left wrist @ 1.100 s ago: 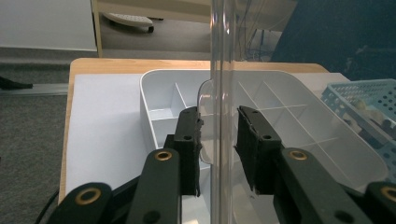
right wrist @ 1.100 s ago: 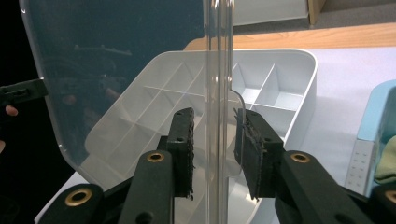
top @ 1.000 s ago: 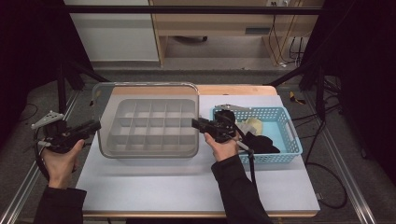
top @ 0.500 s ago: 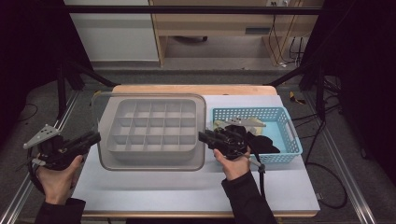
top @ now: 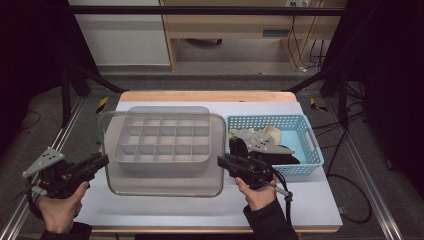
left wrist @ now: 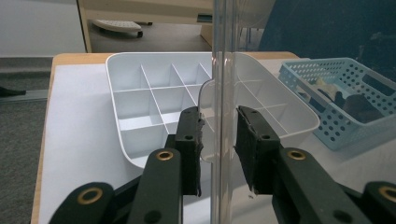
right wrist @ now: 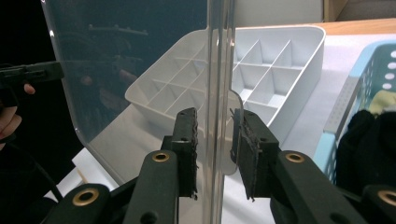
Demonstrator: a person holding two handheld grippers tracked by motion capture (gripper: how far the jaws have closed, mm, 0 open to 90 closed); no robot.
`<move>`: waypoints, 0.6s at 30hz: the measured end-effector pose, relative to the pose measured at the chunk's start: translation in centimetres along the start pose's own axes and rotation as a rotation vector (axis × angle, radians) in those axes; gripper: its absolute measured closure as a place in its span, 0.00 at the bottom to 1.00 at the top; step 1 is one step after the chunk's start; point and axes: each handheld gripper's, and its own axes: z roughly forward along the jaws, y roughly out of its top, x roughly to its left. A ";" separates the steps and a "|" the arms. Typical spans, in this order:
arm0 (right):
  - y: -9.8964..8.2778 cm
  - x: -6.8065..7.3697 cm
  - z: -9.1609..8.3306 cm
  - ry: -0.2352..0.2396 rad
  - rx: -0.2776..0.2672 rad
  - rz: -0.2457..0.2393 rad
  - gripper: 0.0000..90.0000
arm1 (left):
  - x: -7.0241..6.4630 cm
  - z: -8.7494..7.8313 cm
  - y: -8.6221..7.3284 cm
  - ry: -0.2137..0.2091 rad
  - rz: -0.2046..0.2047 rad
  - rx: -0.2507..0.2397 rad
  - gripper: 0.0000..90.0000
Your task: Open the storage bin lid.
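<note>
Clear lid carried over the divided tray

The clear lid hangs above the white divided tray on the table; the left gripper and right gripper straddle its opposite edges, jaws partly apart, whether gripping I cannot tell.

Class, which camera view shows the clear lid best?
The high view: the whole clear lid lies flat in outline beneath the divided tray. Both gripper views catch just its edge between the jaws.

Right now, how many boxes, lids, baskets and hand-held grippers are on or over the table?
Grey divided box: 1
Clear lid: 1
Blue basket: 1
Hand-held grippers: 2, the left hand-held gripper and the right hand-held gripper
Total: 5
</note>
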 end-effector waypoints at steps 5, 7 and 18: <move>-0.8 0.1 -0.5 0.004 0.012 -0.001 0.79 | -0.4 -0.3 -0.9 -0.002 -0.010 0.015 0.78; -1.2 0.2 -0.7 0.005 0.020 -0.003 0.79 | -0.6 -0.4 -1.3 -0.004 -0.015 0.019 0.78; -2.9 0.9 -1.9 0.019 0.047 -0.008 0.79 | -1.4 -2.0 -3.6 -0.009 -0.035 0.045 0.78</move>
